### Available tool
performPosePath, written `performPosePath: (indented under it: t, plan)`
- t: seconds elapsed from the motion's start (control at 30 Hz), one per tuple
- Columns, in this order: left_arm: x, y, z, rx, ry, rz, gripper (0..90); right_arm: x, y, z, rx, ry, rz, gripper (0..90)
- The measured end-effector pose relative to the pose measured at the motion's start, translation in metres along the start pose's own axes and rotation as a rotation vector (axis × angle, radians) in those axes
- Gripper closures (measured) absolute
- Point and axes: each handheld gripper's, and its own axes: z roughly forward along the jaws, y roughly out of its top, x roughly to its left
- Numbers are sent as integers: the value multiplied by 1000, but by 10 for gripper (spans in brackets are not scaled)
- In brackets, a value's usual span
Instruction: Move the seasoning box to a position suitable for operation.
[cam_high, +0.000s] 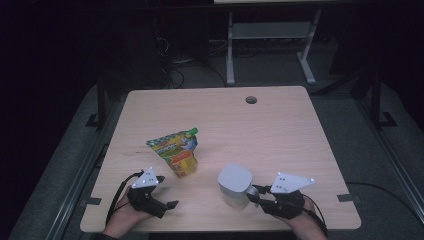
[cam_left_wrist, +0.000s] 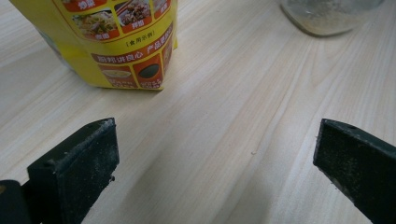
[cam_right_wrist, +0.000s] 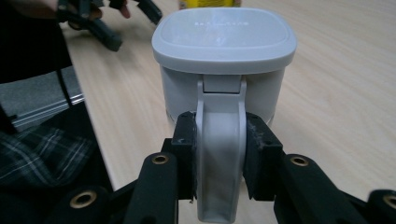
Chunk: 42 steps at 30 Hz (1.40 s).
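A grey lidded container (cam_high: 235, 184) with a handle stands near the table's front edge. In the right gripper view its handle (cam_right_wrist: 219, 154) runs down between my jaws, and the pads press on both sides of it. My right gripper (cam_high: 256, 194) is shut on that handle. A yellow spouted food pouch (cam_high: 177, 151) with a green cap stands upright left of the container. My left gripper (cam_high: 169, 205) rests low at the front left, jaws wide apart over bare wood, open (cam_left_wrist: 215, 154). The pouch's lower part (cam_left_wrist: 126, 51) lies just ahead of it.
The wooden table (cam_high: 280, 130) has a round cable hole (cam_high: 251, 100) near its far edge. The container's base (cam_left_wrist: 327, 16) shows at the top right of the left gripper view. A white desk frame (cam_high: 270, 45) stands on the dark floor beyond.
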Motion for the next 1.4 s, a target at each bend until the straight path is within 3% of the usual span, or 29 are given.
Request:
performPosePath:
  t: [0.23,0.6,0.63,0.67,0.7,0.8,1.0,1.13,1.17,1.23,1.33,1.37,1.4]
  plan:
    - [0,0,1,4,1,2,0,15,-8,0,6,54,-26,689]
    - [0,-1,1,10,4,3,0,17,-10,6,28,72,-60,680]
    - [0,-1,1,10,3,4,0,17,-10,6,29,77,-64,619]
    - [0,-1,0,11,4,5,0,17,-10,6,29,77,-64,619]
    - [0,0,0,12,4,6,0,18,-10,7,49,80,-58,517]
    - [0,-1,0,8,8,8,0,17,-9,5,39,79,-52,454]
    - [0,-1,-1,8,10,2,0,15,-8,-3,24,65,-44,445]
    - [0,-1,0,8,10,3,0,14,-11,-14,5,43,-29,533]
    - [0,-1,0,8,10,3,0,13,-12,-19,-4,37,-27,618]
    - [0,-1,0,8,10,3,0,14,-12,-22,-10,40,-24,670]
    - [0,0,0,10,9,3,0,15,-11,-27,-28,86,-25,830]
    - [0,-1,1,11,8,1,0,17,-11,-24,-13,128,-27,899]
    - [0,-1,1,11,8,1,0,17,-11,-24,-13,128,-27,899]
